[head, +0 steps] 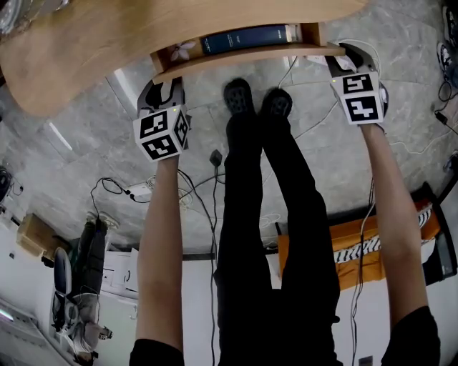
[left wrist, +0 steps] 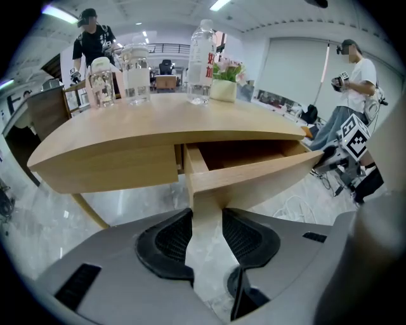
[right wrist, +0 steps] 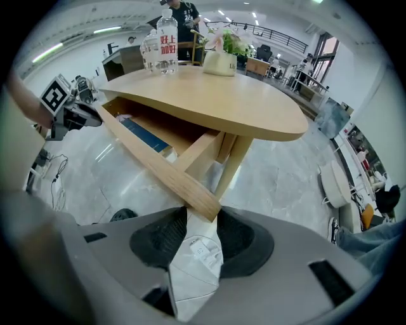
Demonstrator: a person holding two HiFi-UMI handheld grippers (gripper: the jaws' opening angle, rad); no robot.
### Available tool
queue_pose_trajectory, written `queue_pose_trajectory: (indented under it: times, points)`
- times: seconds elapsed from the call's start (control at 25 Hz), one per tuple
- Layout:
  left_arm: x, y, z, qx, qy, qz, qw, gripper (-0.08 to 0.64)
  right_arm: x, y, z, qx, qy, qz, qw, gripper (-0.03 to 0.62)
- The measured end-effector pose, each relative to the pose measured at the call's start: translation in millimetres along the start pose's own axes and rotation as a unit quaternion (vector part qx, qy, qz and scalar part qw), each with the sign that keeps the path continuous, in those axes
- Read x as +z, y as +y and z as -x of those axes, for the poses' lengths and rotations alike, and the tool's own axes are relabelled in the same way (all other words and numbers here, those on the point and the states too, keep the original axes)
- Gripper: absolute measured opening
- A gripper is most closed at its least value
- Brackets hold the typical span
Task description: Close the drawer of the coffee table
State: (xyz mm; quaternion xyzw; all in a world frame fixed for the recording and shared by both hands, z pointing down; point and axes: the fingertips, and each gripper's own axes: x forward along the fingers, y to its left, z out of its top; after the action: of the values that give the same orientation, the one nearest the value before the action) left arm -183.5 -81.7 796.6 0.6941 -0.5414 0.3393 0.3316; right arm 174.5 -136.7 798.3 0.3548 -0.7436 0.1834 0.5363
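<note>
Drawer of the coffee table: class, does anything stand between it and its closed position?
Nothing visible does. The drawer is open, with the left gripper and right gripper shut on the ends of its front. The book lies flat inside, below the tabletop. The space behind it is hidden.

Big open lab or office hall: marble floor (head: pixel 86 121), loose cables (left wrist: pixel 288 207), ceiling strip lights (left wrist: pixel 60 14), mezzanine railing (right wrist: pixel 279 35), another person (left wrist: pixel 358 73) standing with gear.
</note>
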Motion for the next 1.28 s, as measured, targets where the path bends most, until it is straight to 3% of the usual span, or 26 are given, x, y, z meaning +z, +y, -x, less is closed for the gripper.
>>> queue_pose_trajectory:
  times: [0.44,1.28]
  points:
    - [30,12,-23,-0.004,0.002,-0.011,0.9999,0.153,27,-23,-17,-0.014,-0.007,0.002,1.000,0.140]
    - [53,23,-44,-0.005,-0.004,-0.013,0.9999,0.154,51,-43,-34,-0.029,-0.011,0.012,0.999,0.140]
